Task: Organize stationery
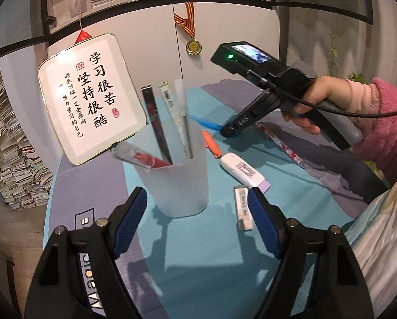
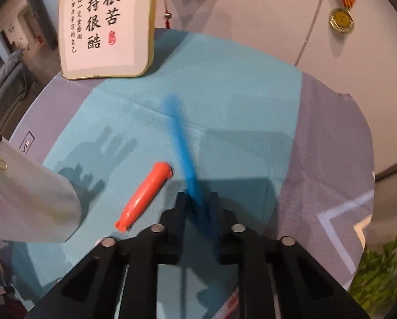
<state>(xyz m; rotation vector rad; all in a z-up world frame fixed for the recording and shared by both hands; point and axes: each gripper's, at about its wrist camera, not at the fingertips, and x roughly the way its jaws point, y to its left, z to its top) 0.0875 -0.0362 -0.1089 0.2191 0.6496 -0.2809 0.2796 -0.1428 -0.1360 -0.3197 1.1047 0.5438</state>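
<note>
A translucent white cup point(image 1: 179, 175) stands on the blue cloth and holds several pens point(image 1: 171, 111). My left gripper point(image 1: 198, 218) is open and empty just in front of the cup. My right gripper point(image 2: 198, 202) is shut on a blue pen point(image 2: 181, 138), which points away over the cloth; this gripper also shows in the left wrist view point(image 1: 229, 130) behind the cup, low over the cloth. An orange pen point(image 2: 145, 196) lies left of the blue pen. Two white erasers point(image 1: 243, 172) point(image 1: 243, 208) and a red-patterned pencil point(image 1: 280, 143) lie right of the cup.
A framed calligraphy sign point(image 1: 92, 98) leans at the back left of the table. A cabinet with a hanging medal point(image 1: 193, 46) is behind. A paper stack point(image 1: 9, 159) is at the left. A person's pink sleeve point(image 1: 384, 133) reaches in from the right.
</note>
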